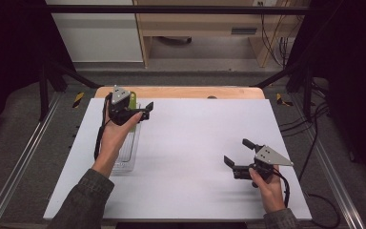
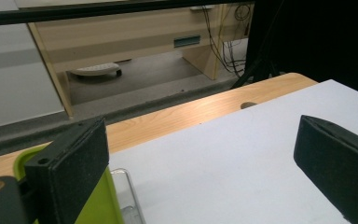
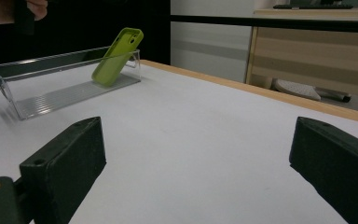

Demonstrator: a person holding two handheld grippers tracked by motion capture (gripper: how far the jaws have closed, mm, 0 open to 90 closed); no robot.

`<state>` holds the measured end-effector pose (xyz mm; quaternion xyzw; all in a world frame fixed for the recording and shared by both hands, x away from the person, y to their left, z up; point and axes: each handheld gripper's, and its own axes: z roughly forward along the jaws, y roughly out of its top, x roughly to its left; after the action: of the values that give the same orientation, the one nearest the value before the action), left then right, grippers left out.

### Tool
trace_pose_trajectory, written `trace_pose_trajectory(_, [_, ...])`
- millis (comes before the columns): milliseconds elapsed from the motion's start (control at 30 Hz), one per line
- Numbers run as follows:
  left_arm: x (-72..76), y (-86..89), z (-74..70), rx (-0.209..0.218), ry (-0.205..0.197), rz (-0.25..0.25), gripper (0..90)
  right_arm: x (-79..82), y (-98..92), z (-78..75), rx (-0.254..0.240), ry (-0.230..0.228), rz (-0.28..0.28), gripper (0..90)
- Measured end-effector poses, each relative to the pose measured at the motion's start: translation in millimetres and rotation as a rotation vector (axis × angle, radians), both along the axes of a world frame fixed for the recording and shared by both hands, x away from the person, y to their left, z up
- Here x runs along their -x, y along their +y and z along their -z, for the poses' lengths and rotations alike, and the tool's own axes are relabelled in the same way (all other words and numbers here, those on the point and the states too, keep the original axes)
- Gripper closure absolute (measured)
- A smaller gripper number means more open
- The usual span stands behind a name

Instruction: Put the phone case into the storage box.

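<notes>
High view: nearest the person, the right gripper (image 1: 238,153) sits low over the white bench (image 1: 190,157), its fingers spread wide and holding nothing. Farther off on the left side, a clear plastic tray (image 1: 127,152) lies lengthwise on the bench; the person's left forearm crosses over it and hides much of it. At the tray's far end a green phone case (image 1: 133,99) stands tilted, leaning against the end wall. The left gripper (image 1: 147,110) is held just above that end, its fingers also wide apart and empty. In the right gripper view the tray (image 3: 51,88) is seen across the bench with the phone case (image 3: 117,56) propped inside it, its lower edge on the tray floor. In the left gripper view the case (image 2: 100,205) is cut off at the bottom edge, partly behind the left-hand finger (image 2: 74,163), with only a corner of the tray (image 2: 128,200) showing beside it.
</notes>
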<state>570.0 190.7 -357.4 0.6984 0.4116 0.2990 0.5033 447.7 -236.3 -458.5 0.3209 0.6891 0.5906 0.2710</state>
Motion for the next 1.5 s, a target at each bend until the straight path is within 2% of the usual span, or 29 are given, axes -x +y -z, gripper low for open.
trace_pose_trajectory(533, [14.0, -8.0, 0.4, 0.011, -0.017, 0.056, 2.8, 0.5, 0.4, -0.1, 0.005, 0.002, -0.001, 3.6])
trace_pose_trajectory(633, [17.3, -8.2, 0.2, 0.013, -0.035, 0.051, 3.0, 0.4, 0.5, 0.0, 0.005, 0.001, -0.001, 3.6])
trace_pose_trajectory(967, [26.9, -9.1, -2.4, 0.027, -0.044, 0.072, 2.8, 0.5, 0.6, 0.2, 0.007, 0.003, -0.001, 3.6])
trace_pose_trajectory(1333, [46.4, -6.9, -2.0, 0.057, -0.061, 0.102, 2.5, 0.7, 0.7, 0.1, 0.006, 0.002, -0.001, 3.7])
trace_pose_trajectory(1500, [54.8, -4.7, -2.6, 0.057, -0.065, 0.114, 2.5, 0.6, 0.9, 0.2, 0.008, 0.001, -0.002, 3.7])
